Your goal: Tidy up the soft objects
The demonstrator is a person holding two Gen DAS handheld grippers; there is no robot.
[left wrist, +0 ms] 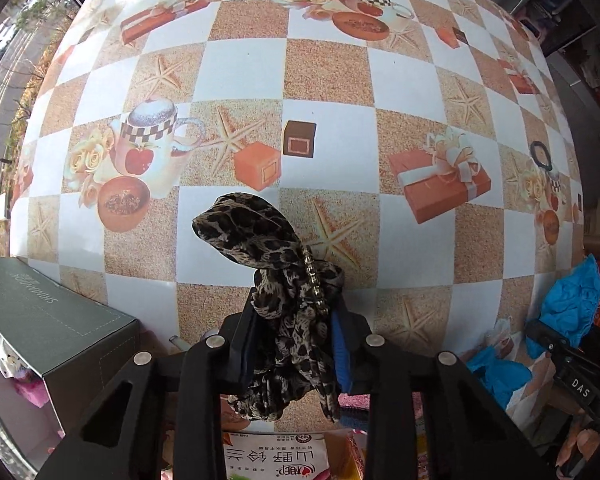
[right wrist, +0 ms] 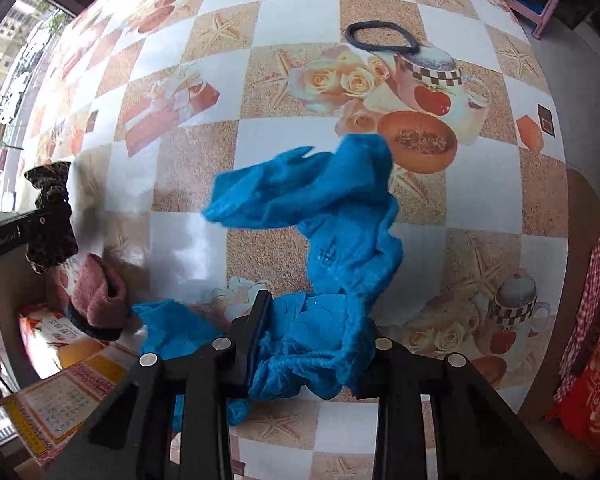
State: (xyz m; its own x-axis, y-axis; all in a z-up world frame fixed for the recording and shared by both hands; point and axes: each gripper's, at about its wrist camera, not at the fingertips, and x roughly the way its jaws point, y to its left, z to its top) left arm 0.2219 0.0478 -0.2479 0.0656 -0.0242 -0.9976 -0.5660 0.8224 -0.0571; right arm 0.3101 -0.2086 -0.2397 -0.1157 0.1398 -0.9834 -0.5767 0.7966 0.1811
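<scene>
My left claw (left wrist: 296, 344) is clenched on the leopard-print scrunchie (left wrist: 276, 280), which stands off the checked tablecloth (left wrist: 236, 72). My right claw (right wrist: 304, 344) grips the blue cloth (right wrist: 332, 216), its length trailing away far-left. The black hair tie (right wrist: 380, 36) lies far beyond, nearer my right.

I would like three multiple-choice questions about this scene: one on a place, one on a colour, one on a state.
1. Where does the black hair band lie?
A. on the tablecloth
B. in the green box
C. in the right gripper

2. What colour is the cloth in the right gripper?
A. pink
B. blue
C. white

3. How is the left gripper?
A. open, empty
B. shut, empty
C. shut on the leopard scarf

Key: 1 A, it rests flat on the cloth pattern. 2 B, bright blue fabric. 3 C, jaws squeeze the scarf.
</scene>
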